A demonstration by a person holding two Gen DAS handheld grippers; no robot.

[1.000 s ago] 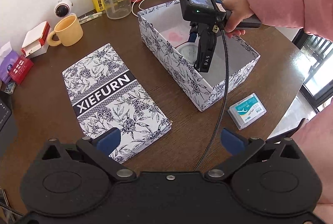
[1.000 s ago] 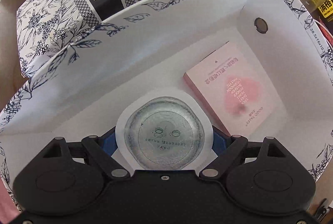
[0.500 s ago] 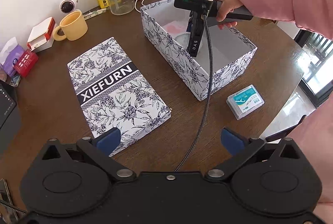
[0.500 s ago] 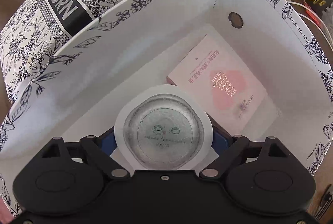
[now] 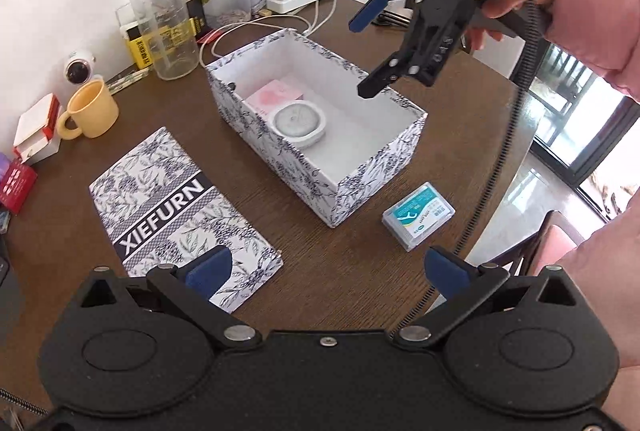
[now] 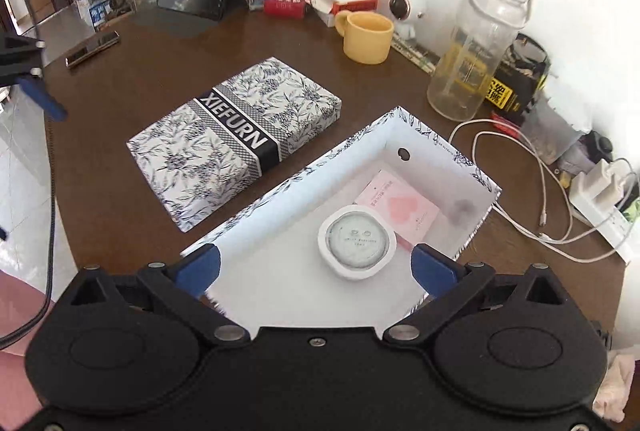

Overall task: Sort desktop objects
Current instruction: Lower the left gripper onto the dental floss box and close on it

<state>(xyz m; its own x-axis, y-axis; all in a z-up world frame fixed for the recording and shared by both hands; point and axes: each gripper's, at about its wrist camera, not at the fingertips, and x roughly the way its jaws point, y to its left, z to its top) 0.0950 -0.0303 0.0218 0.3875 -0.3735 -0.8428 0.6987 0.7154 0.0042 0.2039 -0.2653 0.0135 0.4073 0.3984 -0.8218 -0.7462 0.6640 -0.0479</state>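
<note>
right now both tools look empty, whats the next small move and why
Probably swing the right tool, open and above the floral box, down toward the small blue-labelled case. The round container and pink packet already lie inside; that case sits on the table beside the box.

1. Tabletop (image 5: 328, 271): dark brown wood, rounded edge.
2. Centre: open floral box (image 5: 376, 171); its lid (image 5: 180, 219) lies flat beside it.
3. Near edge: small blue-white packet (image 5: 418, 215).
4. By the wall: yellow mug (image 5: 90, 109), clear bottle (image 5: 162, 15), power strip (image 5: 296, 1), white cable (image 6: 536, 183).

Bright daylight — fisheye-bent, dark-vignetted corners
</note>
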